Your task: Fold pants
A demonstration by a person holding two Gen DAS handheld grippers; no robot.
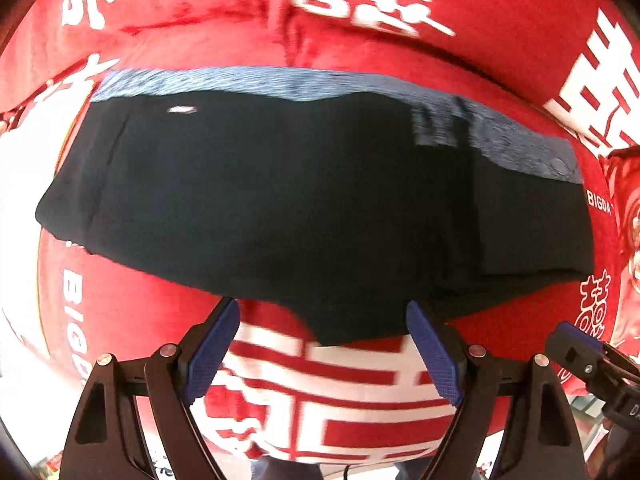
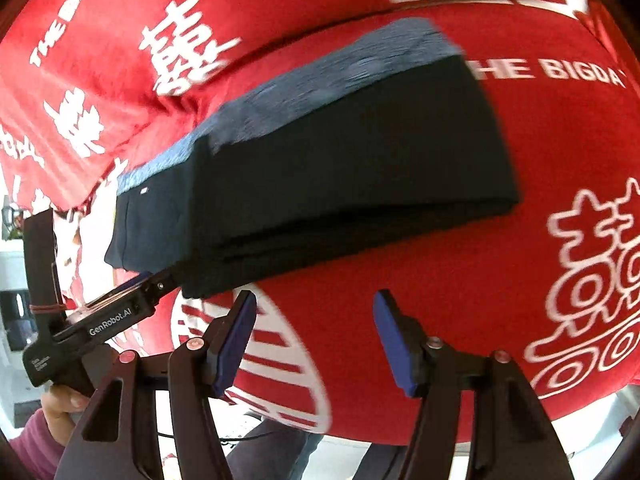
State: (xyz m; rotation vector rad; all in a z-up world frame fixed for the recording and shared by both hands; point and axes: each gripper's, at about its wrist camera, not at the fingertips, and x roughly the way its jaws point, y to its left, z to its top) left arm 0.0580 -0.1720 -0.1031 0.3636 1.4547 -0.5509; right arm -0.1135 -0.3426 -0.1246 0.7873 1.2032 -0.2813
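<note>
The dark navy pants [image 1: 300,208] lie folded into a stacked bundle on the red cloth, with a blue-grey waistband [image 1: 240,82] along the far edge. My left gripper [image 1: 324,320] is open, just short of the bundle's near edge, holding nothing. In the right wrist view the pants [image 2: 340,168] show as a layered fold. My right gripper [image 2: 316,308] is open and empty, just in front of the bundle's near edge. The left gripper's body [image 2: 116,316] reaches the bundle's left corner in that view.
A red cloth [image 1: 500,20] with large white characters and "THE BIGDAY" lettering covers the surface [image 2: 540,152]. Its front edge drops off below the grippers. The right gripper's body [image 1: 588,360] shows at the lower right of the left wrist view.
</note>
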